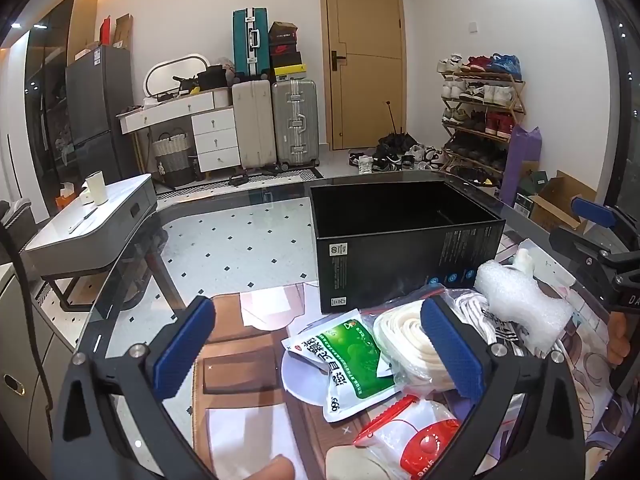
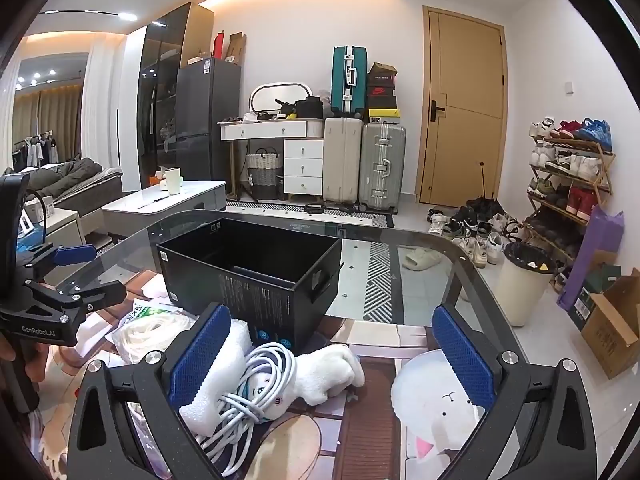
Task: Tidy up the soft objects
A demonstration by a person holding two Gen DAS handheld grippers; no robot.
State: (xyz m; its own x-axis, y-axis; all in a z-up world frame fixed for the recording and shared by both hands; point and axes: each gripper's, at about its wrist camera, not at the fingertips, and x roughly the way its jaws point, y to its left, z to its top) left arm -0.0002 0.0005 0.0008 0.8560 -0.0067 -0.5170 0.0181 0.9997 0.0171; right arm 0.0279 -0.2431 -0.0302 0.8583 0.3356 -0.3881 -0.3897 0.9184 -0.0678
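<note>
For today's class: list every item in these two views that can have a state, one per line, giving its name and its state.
left gripper: open, holding nothing
right gripper: open, holding nothing
black box: open-topped, looks empty
green-and-white pouch: lying flat on the table
white cable: coiled, loose
white plush toy: lying on its side
red-zip bag: zipped shut
door: closed

A lived-in home, seemingly an entry-cum-living room: a shoe rack (image 2: 570, 176) beside the wooden door (image 2: 464, 108), stacked suitcases (image 2: 362, 160), a dresser (image 2: 286, 148), a fridge (image 2: 204, 108), and a sofa (image 2: 76, 184).
</note>
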